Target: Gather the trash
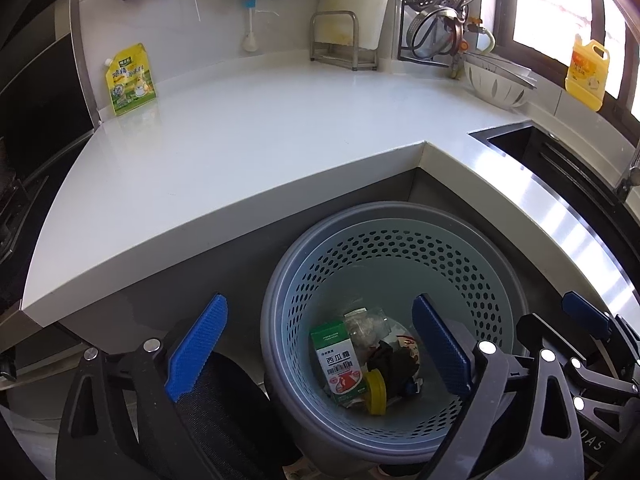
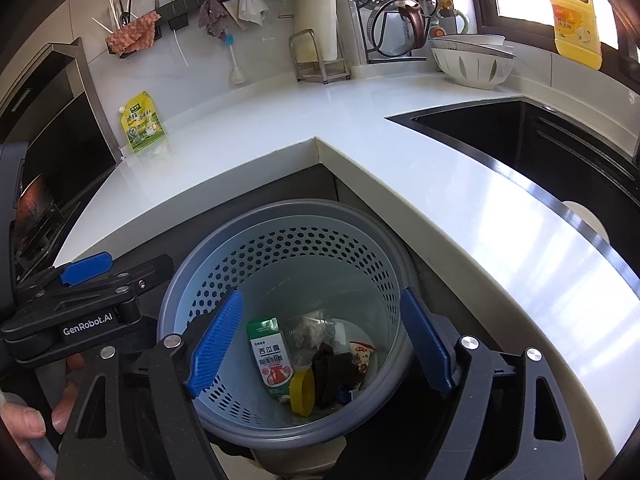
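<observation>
A blue-grey perforated bin (image 1: pixel 492 280) (image 2: pixel 192 276) stands on the floor in the inner corner of the white countertop (image 1: pixel 260 140). In its bottom lie a green-and-white box (image 1: pixel 338 356) (image 2: pixel 270 356), a yellow lid (image 1: pixel 376 394) (image 2: pixel 302 396), a black crumpled item (image 2: pixel 332 368), a clear wrapper (image 1: pixel 366 324) and a red-and-white wrapper (image 2: pixel 362 354). My left gripper (image 1: pixel 319 304) hangs open over the bin's left side with nothing between its blue pads. Over the bin's mouth my right gripper (image 2: pixel 322 294) is also open and empty. A yellow-green pouch (image 1: pixel 130 80) (image 2: pixel 143 122) stands on the counter by the wall.
A dark sink (image 2: pixel 560 152) is sunk into the counter at right, with a white colander bowl (image 2: pixel 472 64) and a yellow detergent bottle (image 2: pixel 576 24) behind it. A metal rack (image 1: pixel 340 40) and hanging cloths line the back wall. A stove area sits at far left. A hand (image 2: pixel 32 420) grips the left tool.
</observation>
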Motion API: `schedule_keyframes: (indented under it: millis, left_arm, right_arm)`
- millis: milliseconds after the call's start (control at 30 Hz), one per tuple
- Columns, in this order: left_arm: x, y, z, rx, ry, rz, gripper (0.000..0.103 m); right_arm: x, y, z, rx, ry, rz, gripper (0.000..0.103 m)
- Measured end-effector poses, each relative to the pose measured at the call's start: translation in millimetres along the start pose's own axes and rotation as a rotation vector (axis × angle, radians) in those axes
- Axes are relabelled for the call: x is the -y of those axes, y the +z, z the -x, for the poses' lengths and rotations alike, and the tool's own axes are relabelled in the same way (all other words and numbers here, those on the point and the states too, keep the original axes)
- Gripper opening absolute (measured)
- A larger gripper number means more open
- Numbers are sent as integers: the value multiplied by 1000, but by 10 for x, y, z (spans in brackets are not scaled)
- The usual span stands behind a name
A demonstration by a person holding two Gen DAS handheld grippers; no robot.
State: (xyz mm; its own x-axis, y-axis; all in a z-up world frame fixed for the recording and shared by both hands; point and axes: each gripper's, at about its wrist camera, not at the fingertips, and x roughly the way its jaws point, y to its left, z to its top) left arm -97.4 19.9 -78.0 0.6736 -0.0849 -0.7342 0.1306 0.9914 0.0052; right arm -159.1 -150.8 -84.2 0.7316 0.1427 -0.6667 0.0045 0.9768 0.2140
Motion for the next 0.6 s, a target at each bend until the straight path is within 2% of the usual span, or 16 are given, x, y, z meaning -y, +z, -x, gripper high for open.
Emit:
schedule_keyframes:
  millis: [133, 600]
  left_arm:
    - [-20, -6, 39, 5, 7, 4, 95]
    - [-41, -17, 100, 5, 42, 10, 97]
  right_arm:
    - [-26, 0, 33, 10, -23, -1, 82]
    - [-114, 18, 106, 35, -113, 17, 84]
